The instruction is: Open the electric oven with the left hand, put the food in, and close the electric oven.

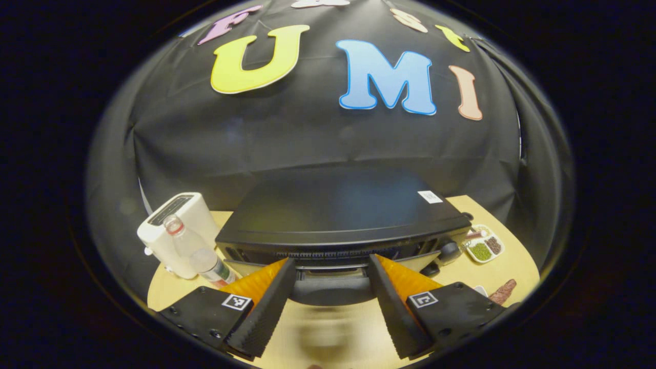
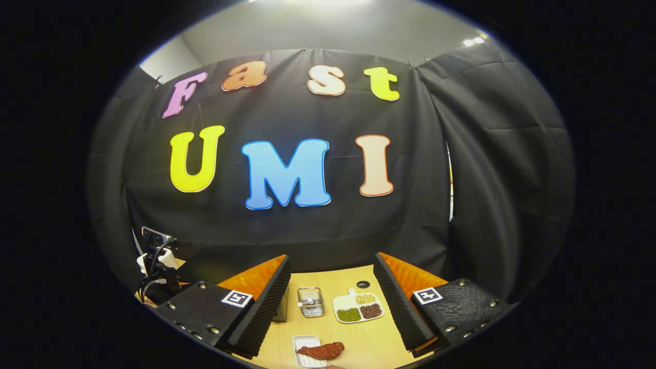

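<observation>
I hold the left gripper (image 1: 332, 307), fingers spread and empty, before the black electric oven (image 1: 338, 215) on the wooden counter (image 1: 328, 338); misjudging its blurred handle risks slipping off.

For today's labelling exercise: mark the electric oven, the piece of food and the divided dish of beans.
electric oven (image 1: 333, 210), left gripper view, top panel.
piece of food (image 2: 323, 350), right gripper view, its middle.
divided dish (image 2: 342, 302), right gripper view, bare compartment.

White toaster (image 1: 177, 225) behind clear bottle (image 1: 197, 251) — both touching; divided dish (image 2: 359, 306) of beans beside small wire basket (image 2: 310, 301) on tabletop (image 2: 369, 343).
</observation>
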